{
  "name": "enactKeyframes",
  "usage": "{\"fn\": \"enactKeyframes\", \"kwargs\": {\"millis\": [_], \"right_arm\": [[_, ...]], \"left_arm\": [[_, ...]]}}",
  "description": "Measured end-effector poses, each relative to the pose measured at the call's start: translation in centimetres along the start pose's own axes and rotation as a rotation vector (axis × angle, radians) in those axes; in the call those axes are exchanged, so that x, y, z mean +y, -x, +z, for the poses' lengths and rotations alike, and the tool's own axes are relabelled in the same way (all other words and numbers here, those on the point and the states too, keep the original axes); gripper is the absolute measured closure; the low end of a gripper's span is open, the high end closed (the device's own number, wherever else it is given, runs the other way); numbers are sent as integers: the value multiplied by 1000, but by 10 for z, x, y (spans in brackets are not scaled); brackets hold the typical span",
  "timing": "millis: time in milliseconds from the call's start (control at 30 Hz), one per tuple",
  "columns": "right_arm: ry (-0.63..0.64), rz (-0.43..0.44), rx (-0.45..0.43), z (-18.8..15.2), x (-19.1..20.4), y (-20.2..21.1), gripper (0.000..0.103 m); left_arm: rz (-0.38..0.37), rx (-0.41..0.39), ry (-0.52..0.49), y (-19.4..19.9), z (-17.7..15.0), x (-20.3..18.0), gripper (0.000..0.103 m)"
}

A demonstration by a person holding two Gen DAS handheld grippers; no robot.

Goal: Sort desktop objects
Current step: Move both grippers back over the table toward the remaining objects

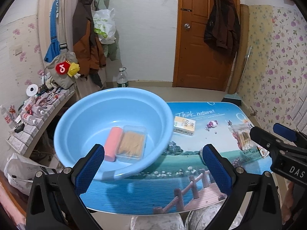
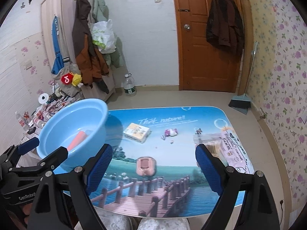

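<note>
Blue plastic basin point(image 1: 113, 115) fills the left of my left view, on the table point(image 1: 172, 182), holding two sorted things: one pink roll point(image 1: 113, 143) and one clear toothpick box point(image 1: 133, 143). Four remain on the table, by my count: one wipes pack point(image 2: 233, 149) at right, one yellow carton point(image 2: 136, 132), one cotton-swab bag point(image 1: 241, 138), one pink holder point(image 2: 145, 165). My left claw point(image 1: 153, 170) and right claw point(image 2: 153, 170) both gape wide, empty.
</note>
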State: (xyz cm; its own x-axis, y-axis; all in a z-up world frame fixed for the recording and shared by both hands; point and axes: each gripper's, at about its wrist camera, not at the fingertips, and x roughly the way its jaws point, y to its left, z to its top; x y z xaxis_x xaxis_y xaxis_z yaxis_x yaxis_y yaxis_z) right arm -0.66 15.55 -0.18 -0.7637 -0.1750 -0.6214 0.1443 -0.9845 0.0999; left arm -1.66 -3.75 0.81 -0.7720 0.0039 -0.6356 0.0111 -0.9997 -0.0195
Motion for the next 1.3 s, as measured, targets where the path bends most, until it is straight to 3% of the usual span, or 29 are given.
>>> {"fn": "enactKeyframes", "kwargs": {"millis": [600,1300], "right_arm": [[-142,-133,32,-17,-89,-9,13],[-162,-154,76,-39,-118,-34,14]], "left_arm": [[-61,14,-48,-8,-7,-39,0],[-96,57,-68,-37,-22,-85,0]]}}
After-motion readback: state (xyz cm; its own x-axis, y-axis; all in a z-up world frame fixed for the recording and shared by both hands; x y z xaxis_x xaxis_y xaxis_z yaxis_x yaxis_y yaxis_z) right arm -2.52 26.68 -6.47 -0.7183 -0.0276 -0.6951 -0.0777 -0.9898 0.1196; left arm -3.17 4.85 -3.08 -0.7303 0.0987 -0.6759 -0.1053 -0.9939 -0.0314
